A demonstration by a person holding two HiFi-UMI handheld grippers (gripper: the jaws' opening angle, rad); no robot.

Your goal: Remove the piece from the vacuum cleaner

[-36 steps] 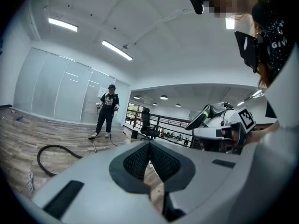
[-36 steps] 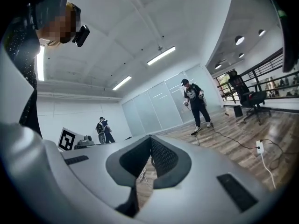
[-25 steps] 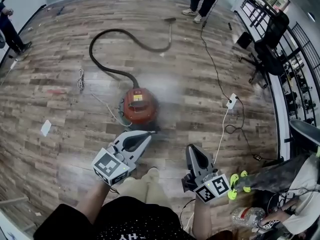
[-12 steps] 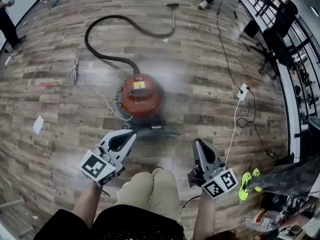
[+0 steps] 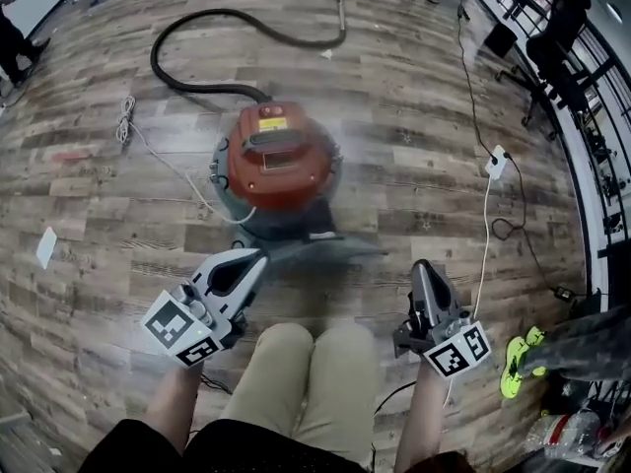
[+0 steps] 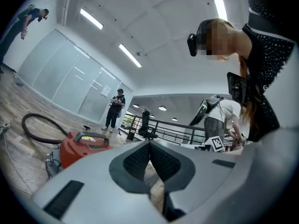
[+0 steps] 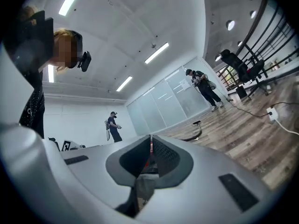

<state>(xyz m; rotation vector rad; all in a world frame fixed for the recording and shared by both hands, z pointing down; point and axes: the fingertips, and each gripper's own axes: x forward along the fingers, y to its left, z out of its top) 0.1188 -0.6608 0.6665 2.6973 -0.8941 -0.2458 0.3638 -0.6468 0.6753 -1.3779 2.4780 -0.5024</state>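
This is a big open office-style hall, more a test space than a home. The bare wood-plank floor [image 5: 414, 175] spreads around the red vacuum cleaner [image 5: 279, 161]. Beyond it stand frosted glass partitions [image 6: 63, 83] under long ceiling strip lights [image 6: 130, 56]. To its right, office chairs [image 5: 557, 26] sit by a black railing [image 6: 180, 130], and a white power strip [image 5: 496, 163] trails cables [image 5: 482, 249].

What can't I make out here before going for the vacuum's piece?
- Head view: the near side and base of the vacuum cleaner are smeared by blur, and its yellow label is too small to read.
- Left gripper view: the vacuum's lower body is covered by the left gripper, jaws shut.
- Right gripper view: only a red sliver shows past the right gripper, jaws shut.
- Which piece comes off: no view shows it.
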